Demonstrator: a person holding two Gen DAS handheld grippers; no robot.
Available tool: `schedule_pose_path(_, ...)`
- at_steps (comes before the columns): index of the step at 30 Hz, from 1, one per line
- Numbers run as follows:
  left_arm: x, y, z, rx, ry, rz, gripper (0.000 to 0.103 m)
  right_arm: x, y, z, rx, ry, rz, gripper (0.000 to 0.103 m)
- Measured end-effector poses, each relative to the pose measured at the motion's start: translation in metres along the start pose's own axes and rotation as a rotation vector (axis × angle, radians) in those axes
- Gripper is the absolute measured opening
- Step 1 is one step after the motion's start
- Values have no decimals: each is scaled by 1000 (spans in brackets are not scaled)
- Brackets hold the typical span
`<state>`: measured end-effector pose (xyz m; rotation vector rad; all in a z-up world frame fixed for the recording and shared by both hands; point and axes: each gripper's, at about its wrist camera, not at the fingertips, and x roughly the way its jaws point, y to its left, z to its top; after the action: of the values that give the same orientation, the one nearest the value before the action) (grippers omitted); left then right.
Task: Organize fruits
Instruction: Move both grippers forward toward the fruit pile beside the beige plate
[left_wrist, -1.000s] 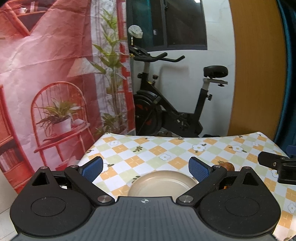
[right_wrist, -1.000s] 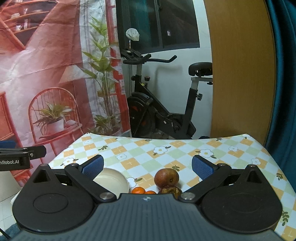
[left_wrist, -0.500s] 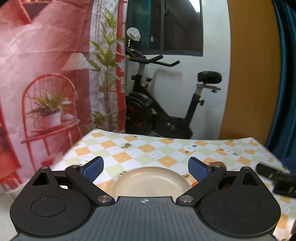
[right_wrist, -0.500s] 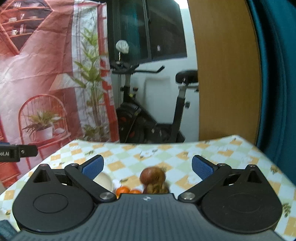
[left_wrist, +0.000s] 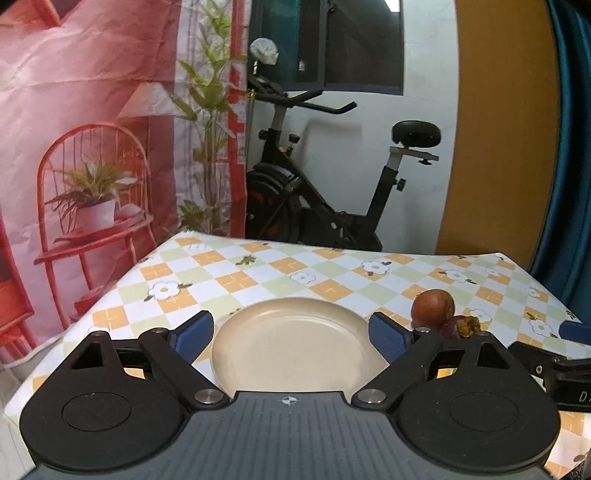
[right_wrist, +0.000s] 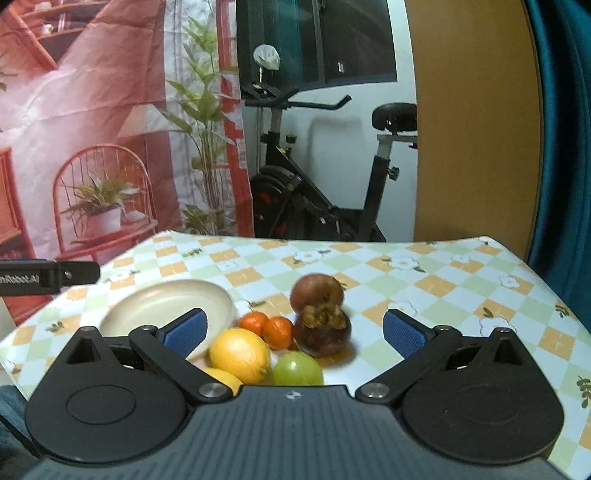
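Note:
A cream plate (left_wrist: 291, 345) lies on the checkered tablecloth, right below my open, empty left gripper (left_wrist: 291, 332). It also shows at the left in the right wrist view (right_wrist: 166, 302). Right of it sits a cluster of fruit: a brown round fruit (right_wrist: 317, 292), a dark mangosteen (right_wrist: 322, 332), two small oranges (right_wrist: 267, 328), a yellow lemon (right_wrist: 240, 354) and a green fruit (right_wrist: 297, 369). My right gripper (right_wrist: 295, 328) is open and empty, hovering over the cluster. The brown fruit (left_wrist: 433, 308) and mangosteen (left_wrist: 461, 326) show in the left wrist view too.
The table (left_wrist: 229, 273) has a flower-checked cloth, with its far edge near an exercise bike (left_wrist: 325, 206). A red printed backdrop (left_wrist: 92, 147) hangs at the left, a wooden panel (right_wrist: 472, 129) and blue curtain at the right.
Both grippers have tilted down and drawn back toward the table's near side. The lemon and green fruit have come into the right wrist view. Both grippers stay open.

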<state>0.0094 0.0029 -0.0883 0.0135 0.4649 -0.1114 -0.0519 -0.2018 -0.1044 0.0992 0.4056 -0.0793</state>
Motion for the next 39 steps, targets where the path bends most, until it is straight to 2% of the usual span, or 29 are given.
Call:
schedule_pose_path(3, 4, 5, -2, -56, 32, -2, 93, 3, -3, -7, 3, 8, -11, 103)
schedule_pose_path(8, 8, 10, -4, -83, 63, -45, 93, 1, -1, -8, 28, 18, 41, 103)
schedule_pose_path(15, 6, 8, -10, -45, 70, -72, 93, 5, 8, -14, 11, 80, 85, 103)
schedule_pose_path(19, 7, 6, -14, -7, 107, -91, 92, 5, 13, -18, -9, 100, 103, 103)
schedule_pose_path(21, 5, 7, -17, 12, 109, -110, 85, 3, 18, -21, -26, 115, 125, 102)
schedule_pose_path(25, 5, 13, -21, -27, 132, -129, 81, -4, 39, -33, -130, 141, 176, 98)
schedule_pose_path(27, 6, 13, -23, -37, 142, -139, 80, -4, 51, -38, -194, 151, 201, 88)
schedule_pose_path(31, 4, 11, -30, -17, 136, -169, 75, 4, 65, -47, -251, 193, 257, 81)
schedule_pose_path(33, 6, 8, -35, 8, 147, -200, 58, 7, 65, -52, -256, 204, 277, 71)
schedule_pose_path(35, 10, 5, -39, 20, 178, -244, 46, 10, 66, -53, -256, 211, 285, 63)
schedule_pose_path(39, 17, 2, -47, 17, 221, -303, 45, 13, 67, -57, -257, 226, 311, 56)
